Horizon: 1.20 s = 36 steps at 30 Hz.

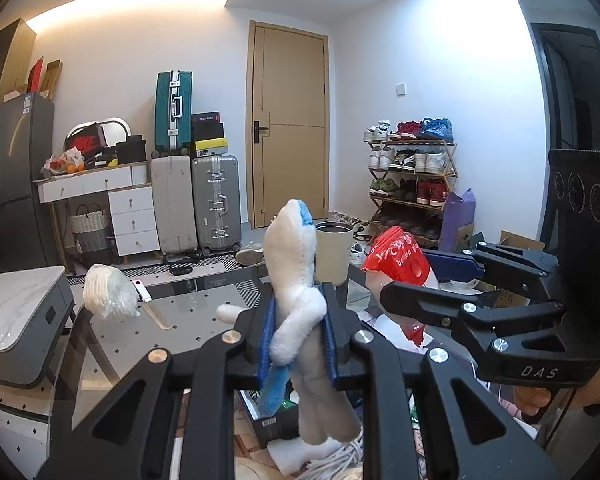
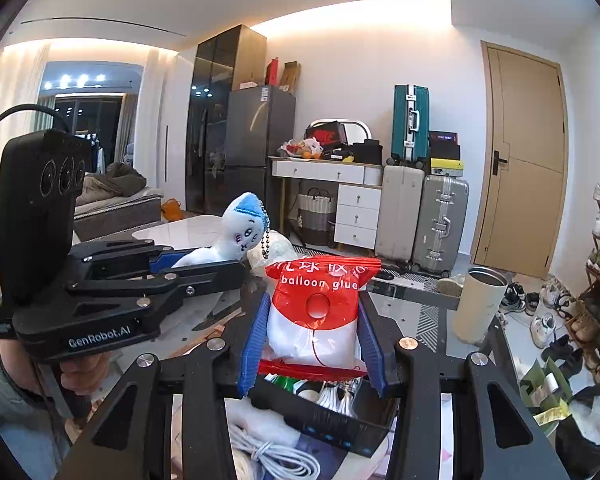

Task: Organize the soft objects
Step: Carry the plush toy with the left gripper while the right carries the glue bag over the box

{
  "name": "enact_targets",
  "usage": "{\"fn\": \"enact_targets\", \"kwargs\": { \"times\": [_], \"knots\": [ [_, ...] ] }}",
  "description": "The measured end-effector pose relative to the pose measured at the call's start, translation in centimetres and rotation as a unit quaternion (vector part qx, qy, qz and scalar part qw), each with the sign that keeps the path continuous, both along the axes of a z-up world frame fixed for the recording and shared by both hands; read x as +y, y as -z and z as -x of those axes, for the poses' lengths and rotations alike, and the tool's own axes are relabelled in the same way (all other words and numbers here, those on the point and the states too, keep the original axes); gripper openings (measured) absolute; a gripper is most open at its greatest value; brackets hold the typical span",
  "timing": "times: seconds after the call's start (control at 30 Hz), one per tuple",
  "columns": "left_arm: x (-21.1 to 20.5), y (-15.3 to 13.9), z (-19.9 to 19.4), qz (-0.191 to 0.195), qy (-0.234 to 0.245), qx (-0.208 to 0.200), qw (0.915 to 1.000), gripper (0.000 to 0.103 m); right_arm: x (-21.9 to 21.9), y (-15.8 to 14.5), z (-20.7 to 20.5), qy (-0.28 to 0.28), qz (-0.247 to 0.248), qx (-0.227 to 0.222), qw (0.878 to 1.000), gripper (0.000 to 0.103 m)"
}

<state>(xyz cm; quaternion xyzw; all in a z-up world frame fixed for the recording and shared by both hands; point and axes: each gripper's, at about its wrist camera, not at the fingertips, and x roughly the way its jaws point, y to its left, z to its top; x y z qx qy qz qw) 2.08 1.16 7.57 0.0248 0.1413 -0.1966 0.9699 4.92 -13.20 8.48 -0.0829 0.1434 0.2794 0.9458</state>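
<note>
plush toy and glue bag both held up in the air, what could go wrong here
The left gripper pinches only the plush toy at its thin middle, so it might slide out. The right gripper squeezes a slick balloon glue bag, which could slip. Both hang near the cream cup, which a swing might topple.
</note>
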Motion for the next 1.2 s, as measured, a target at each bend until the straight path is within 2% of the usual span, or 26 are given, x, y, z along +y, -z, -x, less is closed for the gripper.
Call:
{"fn": "enact_targets", "kwargs": {
  "times": [0.13,0.33,0.5,0.63,0.83,0.97,1.1,1.2],
  "knots": [
    [-0.1,0.2,-1.7,0.004,-0.003,0.006,1.0000,0.019,0.1,0.0,-1.7,0.017,-0.022,0.015,1.000,0.043],
    [-0.1,0.5,-4.6,0.016,-0.010,0.010,0.9998,0.019,0.2,-0.9,-4.3,0.031,-0.038,0.004,0.999,0.043],
    [0.3,0.7,-6.4,0.025,-0.017,0.013,0.9995,0.019,-0.2,-0.8,-7.1,0.037,-0.069,0.037,0.996,0.043],
    [0.3,1.1,-6.9,0.026,-0.020,0.023,0.9992,0.019,0.3,0.0,-8.4,0.033,-0.066,0.070,0.995,0.043],
    [0.1,1.7,-7.8,0.030,-0.001,0.055,0.9980,0.019,0.3,-0.2,-8.6,0.028,-0.058,0.065,0.996,0.043],
    [-0.4,2.1,-8.2,0.022,0.004,0.069,0.9974,0.019,0.2,0.0,-9.3,0.030,-0.051,0.079,0.995,0.043],
    [-0.4,2.6,-8.8,0.033,0.012,0.091,0.9953,0.019,0.2,0.8,-10.2,0.026,-0.054,0.107,0.992,0.043],
    [-0.7,3.1,-9.2,0.020,0.010,0.105,0.9943,0.019,0.3,1.3,-10.8,0.029,-0.042,0.114,0.992,0.043]
  ]
}}
